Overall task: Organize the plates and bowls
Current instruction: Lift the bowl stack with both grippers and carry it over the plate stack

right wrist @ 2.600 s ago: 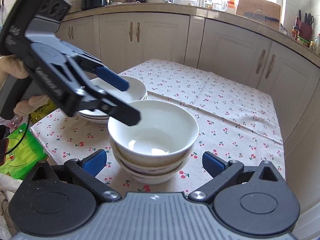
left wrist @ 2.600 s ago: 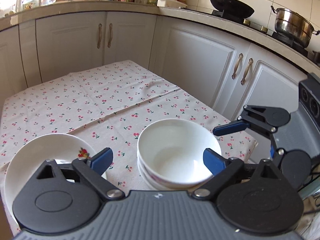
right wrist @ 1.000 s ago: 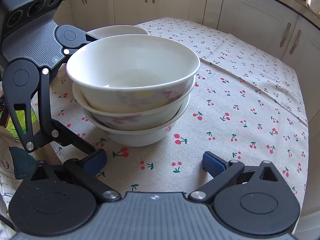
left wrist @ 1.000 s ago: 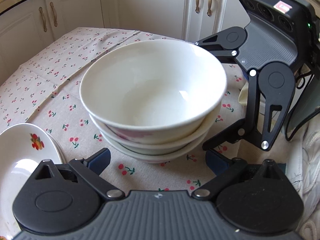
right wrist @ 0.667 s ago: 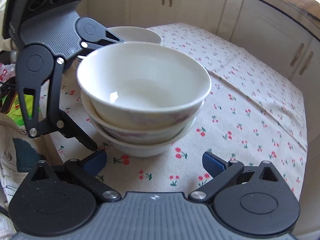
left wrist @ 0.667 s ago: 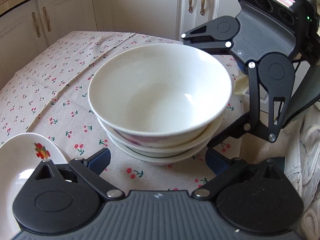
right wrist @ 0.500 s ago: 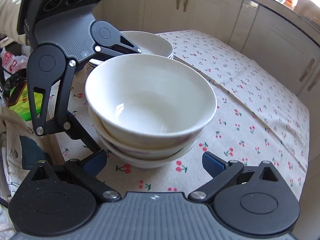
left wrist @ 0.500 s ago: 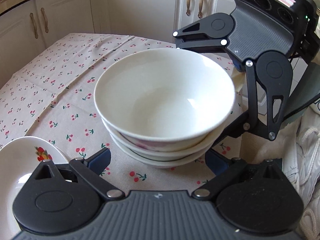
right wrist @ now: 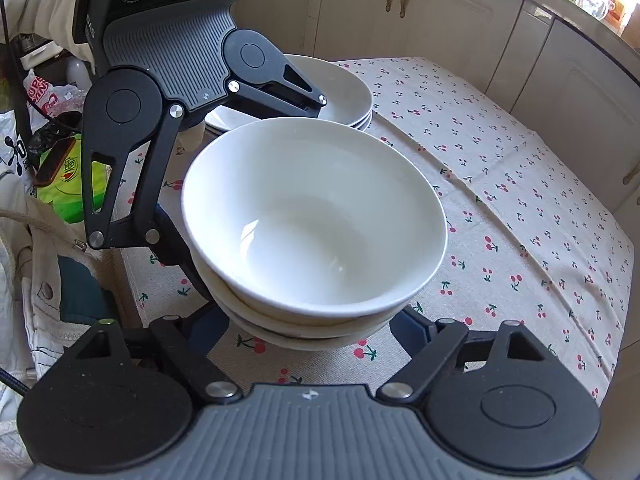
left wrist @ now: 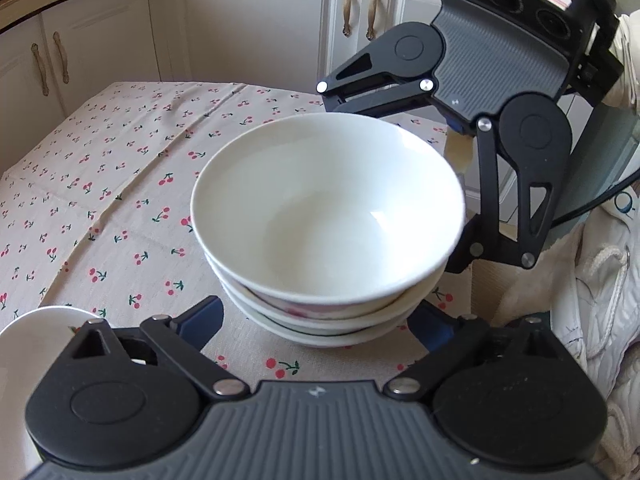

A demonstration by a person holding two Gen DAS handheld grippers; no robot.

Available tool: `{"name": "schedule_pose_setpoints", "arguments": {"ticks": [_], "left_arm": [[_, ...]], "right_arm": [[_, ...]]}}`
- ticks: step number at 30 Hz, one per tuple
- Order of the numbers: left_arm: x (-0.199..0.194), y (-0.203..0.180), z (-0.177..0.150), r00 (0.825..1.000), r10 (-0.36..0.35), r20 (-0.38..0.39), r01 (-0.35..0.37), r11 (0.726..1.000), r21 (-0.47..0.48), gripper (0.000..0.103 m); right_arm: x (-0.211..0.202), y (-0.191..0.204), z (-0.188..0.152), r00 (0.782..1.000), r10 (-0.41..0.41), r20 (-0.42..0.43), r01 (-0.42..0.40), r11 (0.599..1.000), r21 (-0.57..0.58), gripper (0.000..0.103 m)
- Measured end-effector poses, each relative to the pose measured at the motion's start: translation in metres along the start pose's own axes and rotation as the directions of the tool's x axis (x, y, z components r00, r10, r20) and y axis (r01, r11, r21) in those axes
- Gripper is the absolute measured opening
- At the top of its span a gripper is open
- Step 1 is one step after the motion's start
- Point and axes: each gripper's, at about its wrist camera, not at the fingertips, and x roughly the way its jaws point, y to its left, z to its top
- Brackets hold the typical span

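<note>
A stack of three white bowls (left wrist: 328,216) stands on the cherry-print tablecloth (left wrist: 100,200); it also shows in the right wrist view (right wrist: 312,216). My left gripper (left wrist: 316,324) is open, its blue fingers either side of the stack's base. My right gripper (right wrist: 312,332) is open the same way from the opposite side. Each gripper shows in the other's view, the right one (left wrist: 460,92) behind the stack, the left one (right wrist: 180,80) likewise. A stack of white plates (right wrist: 340,88) sits beyond the bowls; one plate's rim (left wrist: 24,344) shows at lower left.
White kitchen cabinets (left wrist: 248,28) surround the table on the far sides. The table's near edge (right wrist: 132,280) lies by the bowls, with a green bag (right wrist: 68,184) and cloth below it. The tablecloth stretches away (right wrist: 520,184) past the bowls.
Both grippers have moved in toward the bowl stack from opposite sides, staying open. The bowls now sit between each gripper's fingers. The stack has not moved on the cloth.
</note>
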Motion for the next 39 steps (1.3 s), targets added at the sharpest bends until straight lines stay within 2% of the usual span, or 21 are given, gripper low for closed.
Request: {"name": "schedule_pose_setpoints", "arguments": {"ticks": [5,19,39], "left_arm": [[-0.0014,0.0021,-0.0004,1.000,-0.027,-0.001,0.027,1.000,0.012,0.092],[0.0009,0.0037,0.0038,0.998,-0.056,-0.018,0.056,0.997,0.051,0.089],[0.0011,0.0025,0.0037,0.998,-0.058,-0.013,0.059,0.996,0.065,0.088]], "right_arm": [[-0.0015,-0.0001,-0.0003,1.000,0.011,-0.008,-0.011,1.000,0.005,0.089],[-0.0039,0.0005,0.0019,1.000,0.014,-0.019,-0.014,1.000,-0.010,0.088],[-0.0013,-0.0031,0.0032,0.999,0.031,-0.021,-0.031,1.000,-0.006,0.088]]}}
